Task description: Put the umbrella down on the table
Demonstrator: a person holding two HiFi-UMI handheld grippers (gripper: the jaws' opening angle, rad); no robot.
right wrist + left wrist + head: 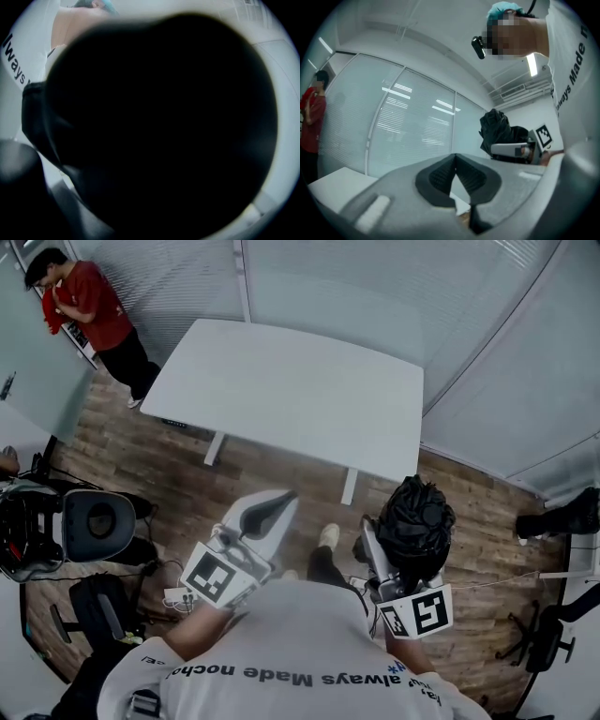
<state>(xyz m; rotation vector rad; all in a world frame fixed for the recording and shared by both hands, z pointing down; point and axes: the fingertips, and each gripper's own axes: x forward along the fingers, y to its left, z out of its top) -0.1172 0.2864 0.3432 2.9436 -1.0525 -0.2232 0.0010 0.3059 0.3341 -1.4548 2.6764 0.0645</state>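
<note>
The folded black umbrella is a crumpled bundle held above the wooden floor, short of the near right corner of the white table. My right gripper is shut on it, its white finger showing at the bundle's left. In the right gripper view the umbrella fills nearly the whole picture and hides the jaws. My left gripper is held at the left, short of the table's near edge, shut with nothing in it. In the left gripper view its dark pads meet at the tips, and the umbrella shows at the right.
A person in a red shirt stands by the table's far left corner. An office chair and black gear lie on the floor at the left. A black object and a chair base stand at the right. Glass walls enclose the room.
</note>
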